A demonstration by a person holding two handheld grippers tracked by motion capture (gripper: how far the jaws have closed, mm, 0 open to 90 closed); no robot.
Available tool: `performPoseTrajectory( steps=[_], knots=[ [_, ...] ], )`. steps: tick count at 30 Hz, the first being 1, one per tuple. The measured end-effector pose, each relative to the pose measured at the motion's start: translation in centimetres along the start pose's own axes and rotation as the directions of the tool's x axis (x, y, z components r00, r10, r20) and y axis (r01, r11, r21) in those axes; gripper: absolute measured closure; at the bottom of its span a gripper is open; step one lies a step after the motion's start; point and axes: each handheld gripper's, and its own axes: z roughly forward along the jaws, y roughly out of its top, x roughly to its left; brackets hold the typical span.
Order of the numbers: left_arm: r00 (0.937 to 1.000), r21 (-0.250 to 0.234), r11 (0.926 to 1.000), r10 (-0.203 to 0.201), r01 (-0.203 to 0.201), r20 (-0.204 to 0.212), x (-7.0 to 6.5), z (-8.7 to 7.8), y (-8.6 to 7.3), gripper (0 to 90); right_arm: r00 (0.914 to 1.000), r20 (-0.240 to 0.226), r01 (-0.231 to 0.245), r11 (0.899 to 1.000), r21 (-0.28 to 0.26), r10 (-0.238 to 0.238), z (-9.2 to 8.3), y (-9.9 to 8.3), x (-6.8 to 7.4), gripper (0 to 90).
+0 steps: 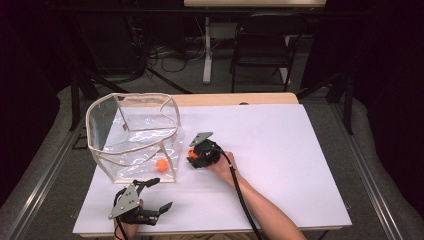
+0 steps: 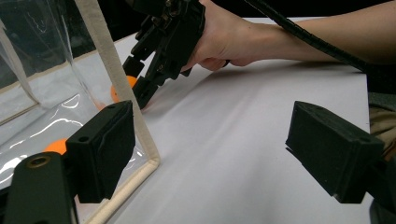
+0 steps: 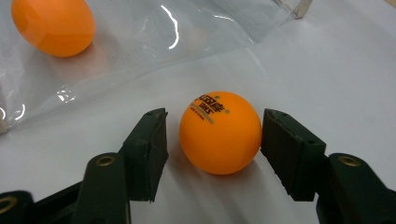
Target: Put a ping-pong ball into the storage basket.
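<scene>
An orange ping-pong ball [image 3: 219, 133] with black print lies on the white sheet, just outside a clear plastic box [image 1: 132, 125] with cream edging. My right gripper [image 3: 215, 149] straddles it; a thin gap shows at one pad, so it stands open around the ball. From above, that gripper [image 1: 192, 155] sits at the box's front right corner. A second orange ball [image 1: 161, 165] rests inside the box [image 3: 140, 37], seen through the plastic as well [image 3: 51, 25]. My left gripper [image 1: 160, 193] lies open near the table's front edge, nothing between its pads [image 2: 107, 149].
The white sheet [image 1: 280, 150] covers the table, with bare room to the right of my right hand. The box's cream corner post [image 2: 140, 126] stands close to my left gripper's jaw. Chairs and cables [image 1: 260, 50] are beyond the far edge.
</scene>
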Motion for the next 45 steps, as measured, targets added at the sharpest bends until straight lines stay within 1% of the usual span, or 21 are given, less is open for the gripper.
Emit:
performPoseTrajectory(
  steps=[10, 16, 21, 30, 41, 45],
  knots=[
    [1.0000, -0.002, 1.0000, 0.001, -0.001, 0.002, 0.0, 0.0, 0.0, 15.6, 0.9998, 0.014, -0.017, 1.000, 0.008, 0.017, 0.1, 0.0, 0.0, 49.8],
    [1.0000, -0.001, 1.0000, 0.001, -0.001, 0.002, 0.0, 0.0, 0.0, 15.6, 0.9998, 0.017, -0.010, 1.000, 0.002, 0.010, 0.0, 0.0, 0.0, 50.1],
    [1.0000, -0.001, 1.0000, 0.002, -0.002, 0.002, 0.0, 0.0, 0.0, 15.6, 0.9998, 0.017, -0.014, 1.000, -0.008, 0.014, -0.3, 0.1, -0.1, 50.1],
    [1.0000, -0.003, 1.0000, 0.002, -0.002, 0.001, -0.1, -0.1, 0.0, 15.6, 0.9995, 0.027, -0.016, 1.000, -0.004, 0.017, -0.8, 0.1, -0.2, 50.2],
    [1.0000, -0.008, 1.0000, 0.002, -0.002, -0.003, -0.1, -0.1, 0.0, 15.6, 0.9991, 0.042, -0.005, 1.000, -0.005, 0.006, -1.4, 0.0, -0.3, 50.3],
    [0.9999, 0.000, 1.0000, 0.003, -0.003, 0.011, 0.0, -0.2, 0.1, 15.6, 0.9990, 0.043, -0.005, 1.000, -0.001, 0.005, -1.5, -0.1, -0.3, 50.4]
  ],
)
